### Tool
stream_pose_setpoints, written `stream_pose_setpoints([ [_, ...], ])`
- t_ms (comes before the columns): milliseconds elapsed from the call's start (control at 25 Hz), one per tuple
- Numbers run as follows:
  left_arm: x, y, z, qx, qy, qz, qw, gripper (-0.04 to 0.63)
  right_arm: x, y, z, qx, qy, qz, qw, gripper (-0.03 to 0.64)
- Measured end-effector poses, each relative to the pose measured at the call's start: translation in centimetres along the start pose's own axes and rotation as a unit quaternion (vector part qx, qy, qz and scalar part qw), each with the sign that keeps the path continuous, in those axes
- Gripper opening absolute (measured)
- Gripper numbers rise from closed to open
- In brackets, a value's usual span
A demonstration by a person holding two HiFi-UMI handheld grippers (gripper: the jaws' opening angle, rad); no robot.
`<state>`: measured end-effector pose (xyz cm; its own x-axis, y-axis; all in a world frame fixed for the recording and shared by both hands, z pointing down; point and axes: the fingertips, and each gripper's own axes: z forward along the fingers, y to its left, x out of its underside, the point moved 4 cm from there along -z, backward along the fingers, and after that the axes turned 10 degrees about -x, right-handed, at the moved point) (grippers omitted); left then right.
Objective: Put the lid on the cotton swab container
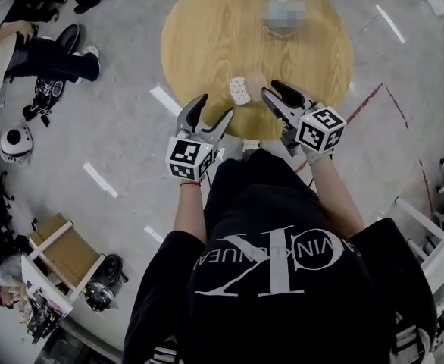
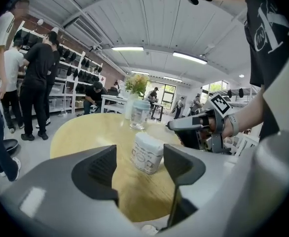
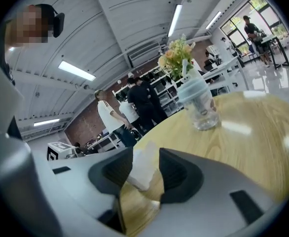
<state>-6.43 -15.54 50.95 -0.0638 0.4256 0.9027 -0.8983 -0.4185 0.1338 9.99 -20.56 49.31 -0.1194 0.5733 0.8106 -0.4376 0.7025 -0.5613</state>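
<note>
The cotton swab container [image 1: 239, 91] is a small white printed tub with a white top, standing near the front edge of the round wooden table [image 1: 207, 21]. My left gripper [image 1: 215, 106] hangs just short of it, open. In the left gripper view the container [image 2: 147, 154] shows past the spread jaws [image 2: 140, 157], untouched. My right gripper [image 1: 269, 88] is at the container's right, its tips a little apart from it. In the right gripper view a blurred white container [image 3: 140, 172] shows in the gap between the parted jaws [image 3: 145, 157]. No separate lid is visible.
A glass jar with flowers [image 2: 138, 115] stands at the table's far side. People stand by shelves at the left [image 2: 36, 83]. On the floor lie a seated person's legs [image 1: 55, 59], a helmet [image 1: 14, 144] and a wooden crate [image 1: 59, 249].
</note>
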Motion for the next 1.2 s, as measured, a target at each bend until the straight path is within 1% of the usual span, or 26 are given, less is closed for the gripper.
stream_pose_setpoints([
  [160,1.2,-1.3,1.7,0.029,0.039,0.036,0.9982,0.307,0.4,-0.4,0.1,-0.008,0.001,0.023,1.000,0.130],
  [240,1.9,-1.8,2.4,0.043,0.058,0.046,0.9963,0.314,0.6,-0.6,0.0,-0.011,-0.001,0.039,0.999,0.130],
  [400,2.7,-1.6,3.3,0.068,0.078,0.066,0.9925,0.333,0.8,-0.4,0.7,-0.018,-0.003,0.056,0.998,0.130],
  [680,2.8,-1.8,5.3,0.105,0.110,0.142,0.9781,0.345,1.0,0.1,0.8,-0.023,0.003,0.068,0.997,0.130],
  [840,2.6,-1.9,5.9,0.133,0.113,0.179,0.9684,0.347,1.0,0.5,1.2,-0.018,-0.006,0.067,0.998,0.130],
  [920,2.8,-1.9,6.1,0.143,0.117,0.187,0.9647,0.345,0.7,0.8,1.5,-0.017,-0.006,0.060,0.998,0.130],
  [1000,2.8,-2.0,6.3,0.148,0.118,0.190,0.9632,0.344,0.2,1.1,1.6,-0.016,-0.007,0.051,0.999,0.130],
  [1200,2.8,-2.1,6.5,0.147,0.115,0.185,0.9648,0.336,-0.4,1.9,1.9,-0.021,0.000,0.029,0.999,0.130],
])
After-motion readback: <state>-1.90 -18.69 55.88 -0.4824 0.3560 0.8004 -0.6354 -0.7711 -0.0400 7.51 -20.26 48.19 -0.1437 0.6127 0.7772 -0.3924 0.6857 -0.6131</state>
